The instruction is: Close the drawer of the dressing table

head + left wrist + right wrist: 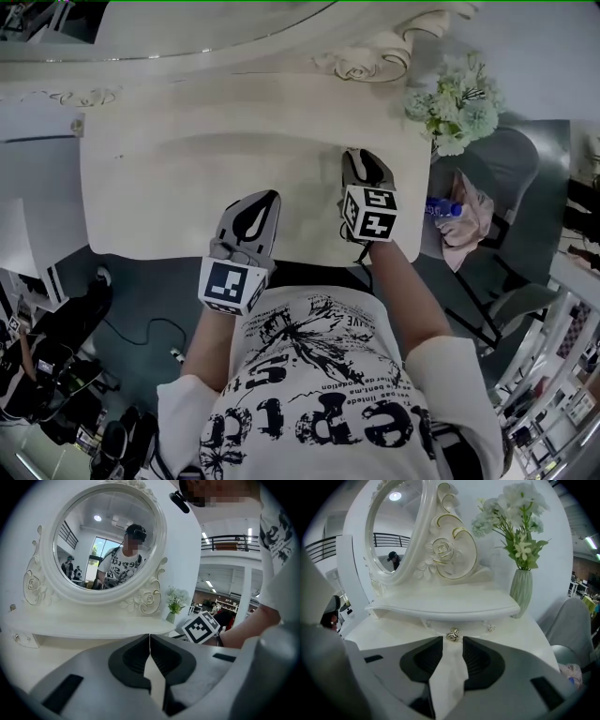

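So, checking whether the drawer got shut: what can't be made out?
- Right gripper view: edges of the drawer front around the knob, white on white, behind the jaws; flush or not, unclear.
- Head view: drawer front, hidden under the right gripper.
- Left gripper view: knob, blocked by the body of the left gripper.

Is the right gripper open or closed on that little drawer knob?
Open. The right gripper shows a clear gap between its jaws; the small gold rose-shaped drawer knob sits just beyond the tips, not pinched.
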Action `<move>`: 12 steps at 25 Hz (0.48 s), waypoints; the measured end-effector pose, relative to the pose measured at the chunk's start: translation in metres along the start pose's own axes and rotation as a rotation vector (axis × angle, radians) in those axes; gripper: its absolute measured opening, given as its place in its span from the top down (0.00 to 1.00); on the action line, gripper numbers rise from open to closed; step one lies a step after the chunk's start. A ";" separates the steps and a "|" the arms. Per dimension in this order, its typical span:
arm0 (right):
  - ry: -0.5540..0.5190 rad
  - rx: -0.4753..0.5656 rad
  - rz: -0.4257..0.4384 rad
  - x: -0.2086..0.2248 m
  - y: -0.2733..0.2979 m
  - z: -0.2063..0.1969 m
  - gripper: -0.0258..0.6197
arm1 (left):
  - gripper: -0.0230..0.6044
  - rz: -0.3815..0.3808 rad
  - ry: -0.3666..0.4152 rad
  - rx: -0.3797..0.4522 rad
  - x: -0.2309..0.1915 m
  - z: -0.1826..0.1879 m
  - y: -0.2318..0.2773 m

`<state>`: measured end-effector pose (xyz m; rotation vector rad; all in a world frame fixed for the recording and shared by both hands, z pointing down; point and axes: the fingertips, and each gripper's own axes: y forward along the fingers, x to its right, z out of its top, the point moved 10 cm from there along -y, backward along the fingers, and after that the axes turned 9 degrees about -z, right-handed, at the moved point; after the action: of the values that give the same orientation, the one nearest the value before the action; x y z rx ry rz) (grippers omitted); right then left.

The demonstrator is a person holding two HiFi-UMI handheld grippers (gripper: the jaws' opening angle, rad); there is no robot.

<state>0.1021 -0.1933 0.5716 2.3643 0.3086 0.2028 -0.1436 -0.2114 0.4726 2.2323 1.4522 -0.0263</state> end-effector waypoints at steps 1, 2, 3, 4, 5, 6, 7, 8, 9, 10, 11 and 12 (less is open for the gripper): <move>-0.002 0.008 0.002 0.000 -0.006 0.000 0.76 | 0.93 0.002 0.006 0.005 -0.001 0.003 0.000; -0.003 0.020 0.008 0.000 -0.014 0.000 0.76 | 0.93 0.003 0.013 0.011 -0.001 0.006 0.000; -0.003 0.038 0.020 0.001 -0.022 0.000 0.77 | 0.93 0.002 0.022 0.017 0.000 0.009 0.000; 0.003 0.060 0.038 0.001 -0.031 0.001 0.77 | 0.93 -0.001 0.033 0.023 0.001 0.013 0.000; 0.012 0.085 0.058 0.001 -0.041 0.003 0.81 | 0.93 -0.006 0.044 0.028 0.002 0.018 0.000; 0.022 0.110 0.074 0.002 -0.050 0.006 0.85 | 0.93 -0.010 0.055 0.034 0.003 0.022 0.000; 0.031 0.135 0.087 0.003 -0.059 0.009 0.87 | 0.93 -0.014 0.062 0.040 0.005 0.027 0.001; 0.037 0.160 0.098 0.005 -0.069 0.013 0.87 | 0.93 -0.017 0.067 0.047 0.006 0.032 0.001; 0.040 0.185 0.109 0.005 -0.078 0.016 0.88 | 0.93 -0.019 0.070 0.054 0.007 0.036 0.000; 0.036 0.212 0.120 0.005 -0.087 0.021 0.89 | 0.93 -0.021 0.076 0.062 0.007 0.041 0.000; 0.025 0.243 0.132 0.004 -0.095 0.026 0.89 | 0.93 -0.022 0.089 0.071 0.007 0.046 -0.001; 0.006 0.278 0.141 0.002 -0.102 0.032 0.89 | 0.93 -0.024 0.107 0.082 0.007 0.052 -0.001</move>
<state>0.0949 -0.1419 0.4787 2.6640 0.1821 0.2476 -0.1293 -0.2261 0.4244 2.3136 1.5598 0.0265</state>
